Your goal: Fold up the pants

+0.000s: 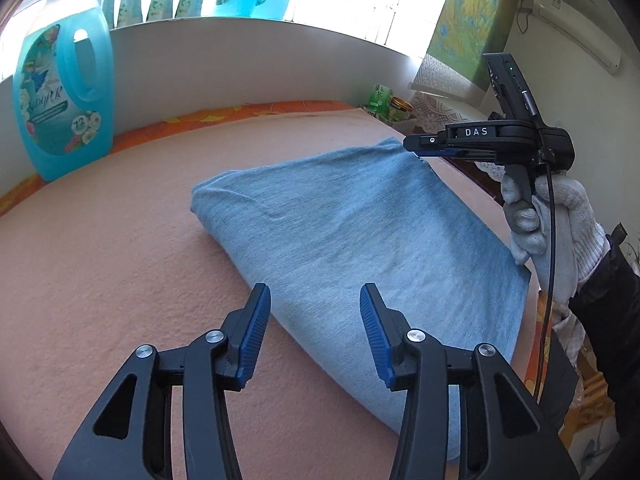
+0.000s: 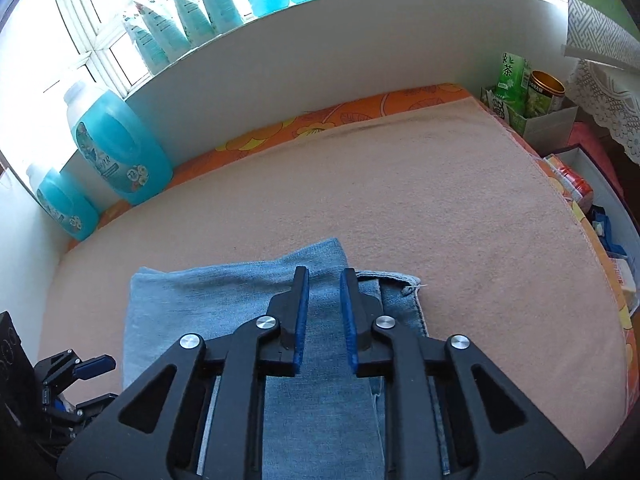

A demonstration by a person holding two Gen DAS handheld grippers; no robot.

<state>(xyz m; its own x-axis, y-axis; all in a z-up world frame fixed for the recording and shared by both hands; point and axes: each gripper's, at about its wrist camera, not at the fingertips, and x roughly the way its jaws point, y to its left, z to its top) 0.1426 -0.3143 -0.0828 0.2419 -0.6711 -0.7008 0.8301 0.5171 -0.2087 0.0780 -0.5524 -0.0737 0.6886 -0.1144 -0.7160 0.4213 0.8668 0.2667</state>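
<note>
The light blue denim pants (image 1: 360, 232) lie folded into a flat rectangle on the peach blanket (image 1: 100, 280). My left gripper (image 1: 315, 300) is open and empty, hovering above the near edge of the fold. My right gripper (image 2: 324, 280) is partly open and empty, just above the pants (image 2: 248, 300) near their far edge. In the left wrist view the right gripper (image 1: 416, 146) is held by a gloved hand over the far right corner of the pants. The left gripper (image 2: 80, 376) shows at the lower left of the right wrist view.
A blue detergent jug (image 1: 64, 96) stands at the back left against the white wall, with a second jug (image 2: 64, 204) beside it. Green tea box (image 2: 512, 76) and a tin (image 2: 546, 88) sit beyond the far right corner. Boxes (image 2: 576, 188) lie off the blanket's right edge.
</note>
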